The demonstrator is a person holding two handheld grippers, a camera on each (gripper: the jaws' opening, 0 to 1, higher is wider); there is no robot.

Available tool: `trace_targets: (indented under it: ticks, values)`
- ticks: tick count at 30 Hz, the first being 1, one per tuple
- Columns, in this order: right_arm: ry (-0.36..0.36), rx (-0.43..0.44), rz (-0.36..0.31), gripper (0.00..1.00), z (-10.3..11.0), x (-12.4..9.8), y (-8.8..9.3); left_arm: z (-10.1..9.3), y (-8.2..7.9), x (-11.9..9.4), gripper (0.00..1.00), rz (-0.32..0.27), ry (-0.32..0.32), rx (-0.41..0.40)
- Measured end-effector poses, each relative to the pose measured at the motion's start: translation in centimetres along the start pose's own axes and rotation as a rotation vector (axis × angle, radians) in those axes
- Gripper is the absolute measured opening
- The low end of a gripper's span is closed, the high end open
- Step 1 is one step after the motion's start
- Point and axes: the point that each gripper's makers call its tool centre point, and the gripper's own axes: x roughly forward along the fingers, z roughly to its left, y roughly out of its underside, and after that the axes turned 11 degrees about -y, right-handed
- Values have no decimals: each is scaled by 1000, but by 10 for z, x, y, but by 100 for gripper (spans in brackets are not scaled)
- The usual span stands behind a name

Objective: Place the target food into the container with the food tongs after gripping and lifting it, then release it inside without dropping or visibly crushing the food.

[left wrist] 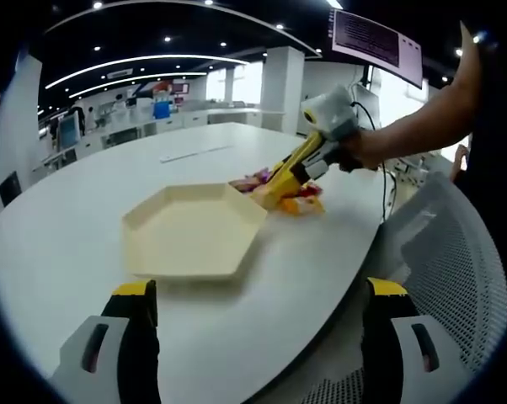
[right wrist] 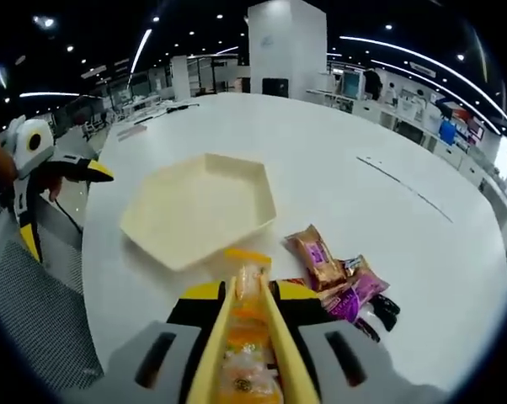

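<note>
On the large white oval table (left wrist: 77,219) stands a shallow cream-coloured hexagonal tray (left wrist: 192,229), and it has nothing inside. In the left gripper view, the left gripper (left wrist: 258,316) shows its two grey jaws with yellow and black tips standing wide apart at the near edge of the table, and they hold nothing. The tray is just ahead of them.

Behind the far right corner of the tray, the right gripper (left wrist: 274,192) comes down slanted to the table, held by a person's hand (left wrist: 365,150). This gripper is closed on a pair of yellow plastic food tongs (right wrist: 247,341). Between the two arms of the tongs sits an orange snack in a clear wrapper (right wrist: 247,324), squeezed narrowly. In the right gripper view, the tip of the tongs is near the closest edge of the tray; if it is above the table or touching it I cannot tell.

Just beside the tongs, on the right in that view, lies a small heap of wrapped snacks: a brown packet (right wrist: 316,257) and purple packets (right wrist: 357,293), touching each other. A grey mesh chair (left wrist: 456,269) stands near the table edge.
</note>
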Motion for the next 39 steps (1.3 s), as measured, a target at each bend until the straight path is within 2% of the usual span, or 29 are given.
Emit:
trace_targets:
  ticks: [8, 15, 20, 22, 25, 39]
  values:
    - [-10, -8, -2, 21, 4, -5, -9, 4, -1, 0, 99, -5, -17, 12]
    - [-15, -24, -3, 21, 3, -14, -20, 1, 0, 0, 100, -1, -2, 13]
    - [-22, -14, -16, 21, 1, -24, -32, 2, -1, 0, 100, -7, -6, 9]
    - [-18, -30, -23, 21, 1, -26, -37, 7, -3, 1, 100, -22, -30, 22]
    - [-11, -39, -32, 21, 1, -29, -42, 5, -2, 1, 100, -15, -16, 10]
    - [-4, -49, -44, 21, 1, -32, -53, 5, -3, 0, 100, -23, -23, 10]
